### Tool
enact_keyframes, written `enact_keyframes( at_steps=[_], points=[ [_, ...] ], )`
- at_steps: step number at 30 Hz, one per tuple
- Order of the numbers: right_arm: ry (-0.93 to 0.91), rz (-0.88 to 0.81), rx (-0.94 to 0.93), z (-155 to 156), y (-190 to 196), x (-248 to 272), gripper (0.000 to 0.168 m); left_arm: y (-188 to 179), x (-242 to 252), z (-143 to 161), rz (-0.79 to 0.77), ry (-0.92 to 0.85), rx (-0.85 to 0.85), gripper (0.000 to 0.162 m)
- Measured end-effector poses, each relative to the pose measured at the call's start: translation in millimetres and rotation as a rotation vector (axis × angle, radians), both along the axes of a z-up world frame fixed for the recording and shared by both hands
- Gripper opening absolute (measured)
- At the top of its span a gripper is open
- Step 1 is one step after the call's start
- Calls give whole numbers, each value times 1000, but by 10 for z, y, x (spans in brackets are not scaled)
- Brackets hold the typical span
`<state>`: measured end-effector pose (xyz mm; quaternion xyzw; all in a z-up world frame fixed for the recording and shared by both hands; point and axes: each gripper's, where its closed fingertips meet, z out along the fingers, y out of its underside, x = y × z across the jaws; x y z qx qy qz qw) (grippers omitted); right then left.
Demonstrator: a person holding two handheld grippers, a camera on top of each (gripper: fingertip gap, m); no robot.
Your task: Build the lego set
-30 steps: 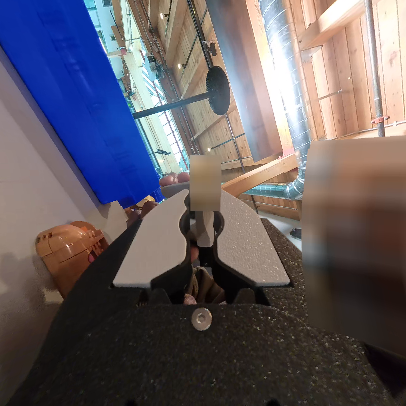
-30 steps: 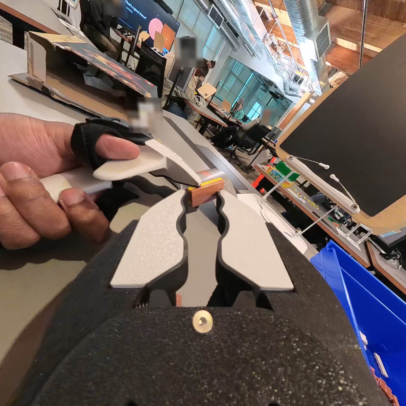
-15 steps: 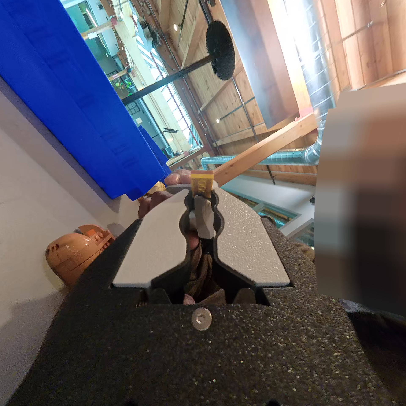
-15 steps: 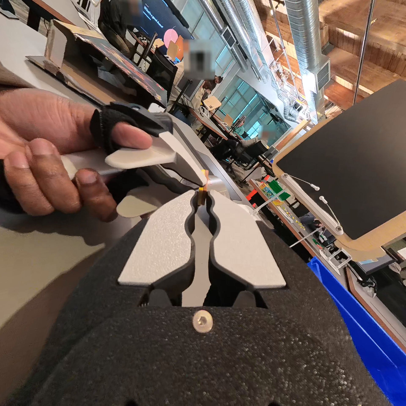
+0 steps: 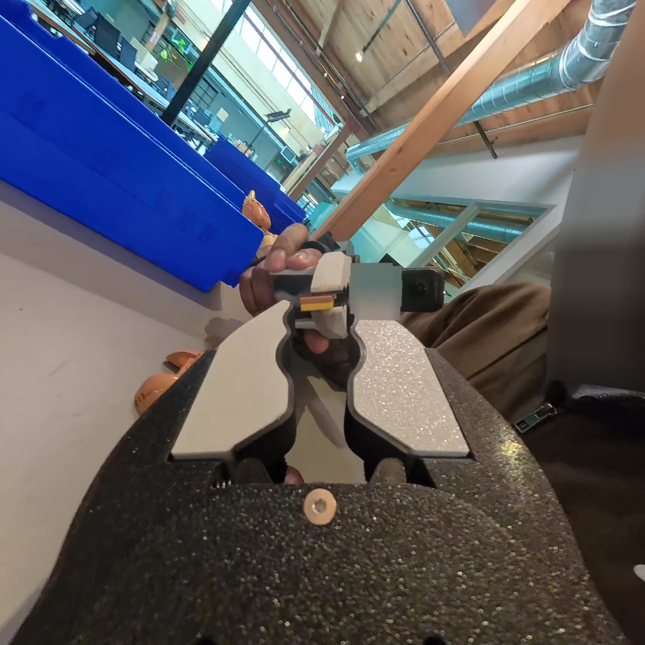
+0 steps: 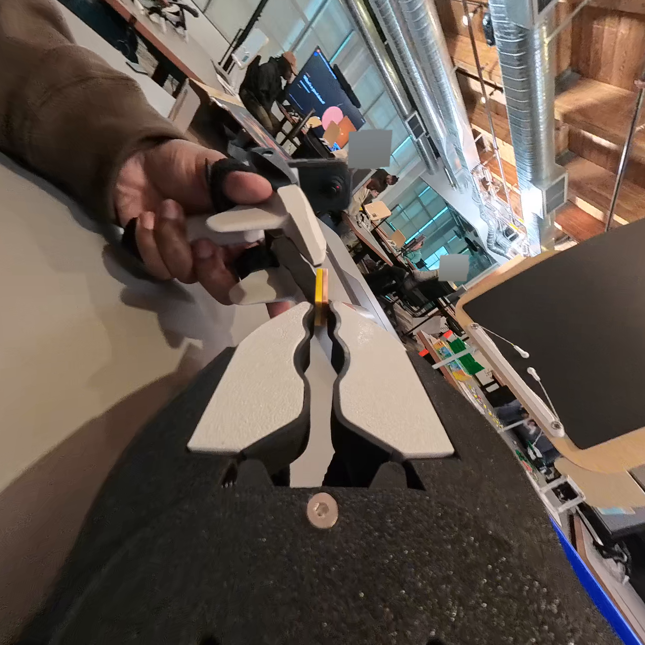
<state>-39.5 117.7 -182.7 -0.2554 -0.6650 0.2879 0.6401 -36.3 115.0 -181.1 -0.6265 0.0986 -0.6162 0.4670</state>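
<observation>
The right gripper [image 6: 320, 309] has its jaws pinching a small stack of two thin plates [image 6: 321, 289], yellow and tan, which sticks up past the tips. The left gripper [image 5: 319, 316] faces it with its jaws spread, the stack [image 5: 316, 303] lying across just beyond its tips, nearer the left one, held in the other tool's jaws. A hand [image 6: 174, 216] grips the left tool just beyond the right jaws. To the left of the left jaws, rounded tan brick pieces [image 5: 157, 387] rest on the pale tabletop [image 5: 69, 331], with a blue bin [image 5: 104, 167] beyond them.
</observation>
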Motion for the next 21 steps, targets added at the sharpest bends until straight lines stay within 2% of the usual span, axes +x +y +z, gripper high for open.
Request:
enact_keyframes(
  at_steps=[5, 8, 17, 21],
  points=[
    [-11, 37, -4, -17, -56, 3, 6, -53, 69, -31, -58, -3, -22, 26],
    [-12, 60, -11, -14, -80, 11, 6, -66, 77, -26, -64, 0, -16, 17],
    [-12, 89, -50, 2, -89, 34, 7, -87, 97, -13, -53, 10, 41, 17],
    [-78, 104, -203, -35, -57, 26, 23, -70, 61, 3, 4, 69, 121, 17]
  ],
)
